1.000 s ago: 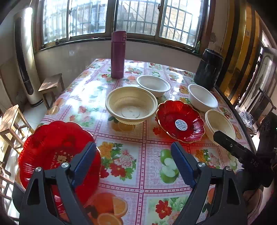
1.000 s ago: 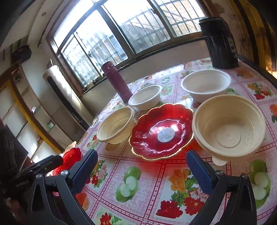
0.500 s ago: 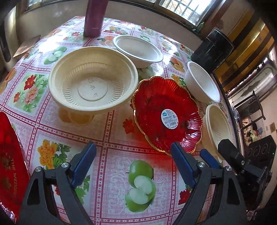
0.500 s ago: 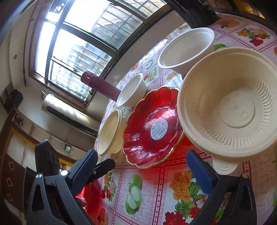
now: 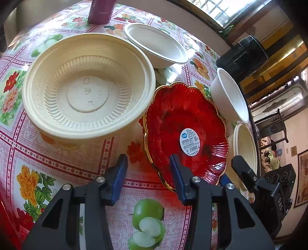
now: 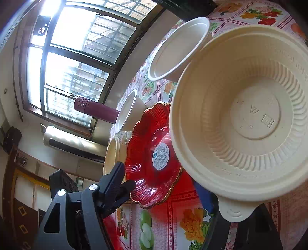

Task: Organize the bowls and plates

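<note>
A red scalloped plate (image 5: 184,130) with a gold rim and a white sticker lies mid-table; it also shows in the right wrist view (image 6: 152,153). My left gripper (image 5: 149,169) is open, its jaws straddling the plate's near left rim, its right fingertip over the plate. A cream ribbed bowl (image 5: 86,86) sits left of the plate. My right gripper (image 6: 163,184) is open beside another cream bowl (image 6: 248,119), its right finger partly hidden under that bowl's rim. Two white bowls (image 5: 156,46) (image 5: 231,96) stand behind.
A maroon flask (image 5: 102,9) and a black pot (image 5: 242,57) stand at the far side of the floral tablecloth (image 5: 57,163). Another red plate's edge (image 5: 7,221) shows at the near left. The table's right edge drops off beside the cream bowl (image 5: 246,150).
Both grippers have moved forward and down toward the red plate and bowls. The left gripper's jaws have narrowed around the plate's rim. The right gripper now sits at the right cream bowl's rim.
</note>
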